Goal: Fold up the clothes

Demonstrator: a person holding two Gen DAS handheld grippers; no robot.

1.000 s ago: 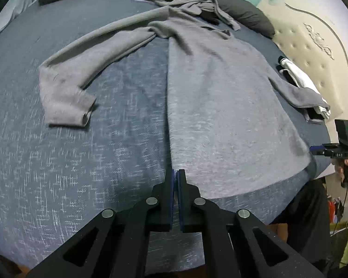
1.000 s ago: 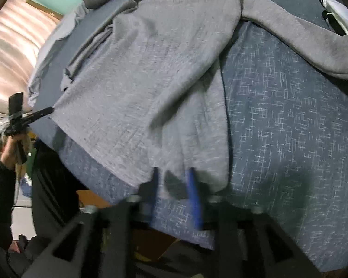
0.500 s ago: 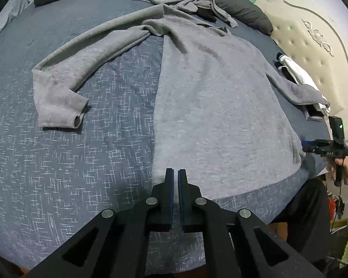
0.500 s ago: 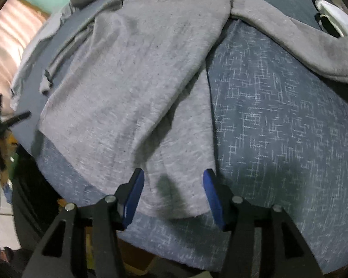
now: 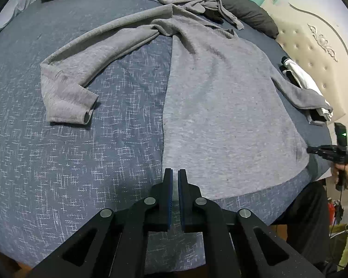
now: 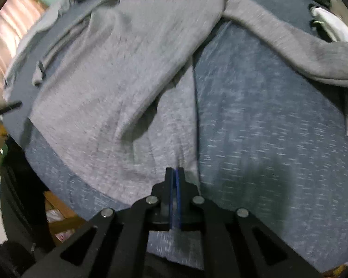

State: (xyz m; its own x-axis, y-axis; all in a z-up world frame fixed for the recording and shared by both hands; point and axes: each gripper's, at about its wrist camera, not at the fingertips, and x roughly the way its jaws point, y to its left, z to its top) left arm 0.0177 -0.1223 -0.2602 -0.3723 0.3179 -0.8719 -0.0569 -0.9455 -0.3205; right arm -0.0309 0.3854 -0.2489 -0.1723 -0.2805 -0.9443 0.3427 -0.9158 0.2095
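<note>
Grey sweater (image 5: 220,106) runs lengthwise away from both tools on bed (image 5: 69,162): right tool (image 6: 174,173) pinched shut on hem corner, left tool (image 5: 175,176) near-closed, empty, at opp. hem corner.

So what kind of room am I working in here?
Most likely a bedroom. The grey sweater lies spread on a bed with a blue patterned cover, a cream tufted headboard stands at one side, and dark pillows sit along the far edge.
</note>
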